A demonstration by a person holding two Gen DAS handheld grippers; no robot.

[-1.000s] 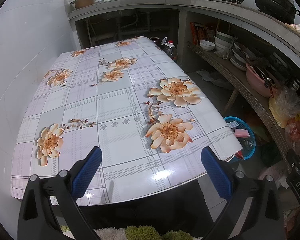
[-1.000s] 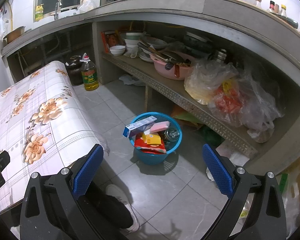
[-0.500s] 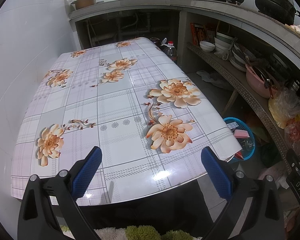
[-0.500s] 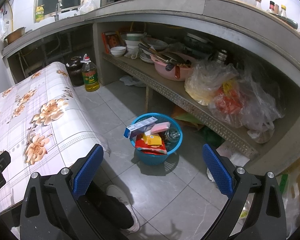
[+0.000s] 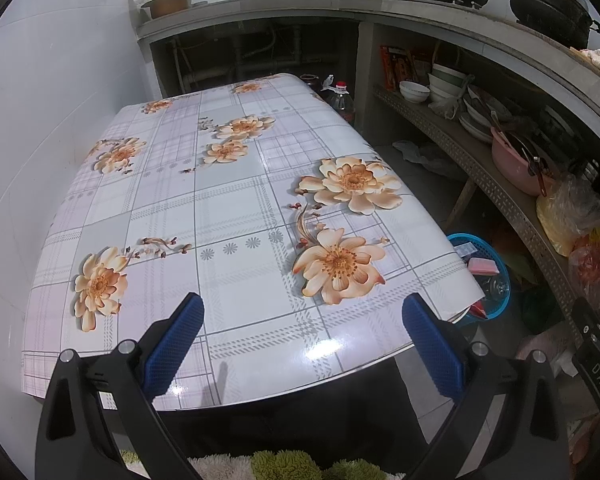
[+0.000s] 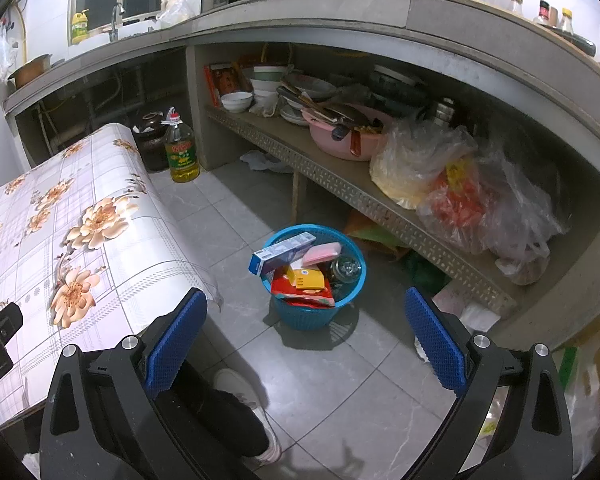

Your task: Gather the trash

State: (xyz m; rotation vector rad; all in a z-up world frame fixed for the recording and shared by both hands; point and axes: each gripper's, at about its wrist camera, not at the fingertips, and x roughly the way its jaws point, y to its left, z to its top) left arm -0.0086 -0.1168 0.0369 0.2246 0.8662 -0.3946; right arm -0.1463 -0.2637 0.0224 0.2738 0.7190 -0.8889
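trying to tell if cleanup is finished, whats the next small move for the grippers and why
Probably just hold and pull back: the floral table shows no trash, the blue basket already holds packaging, and both the left gripper and right gripper are open and hold nothing.

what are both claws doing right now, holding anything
Left claw: open, empty, over the table.
Right claw: open, empty, above the blue basket.

Left wrist view over the table [image 5: 228, 200]; right wrist view floorward; shared: blue basket [image 6: 352, 280].
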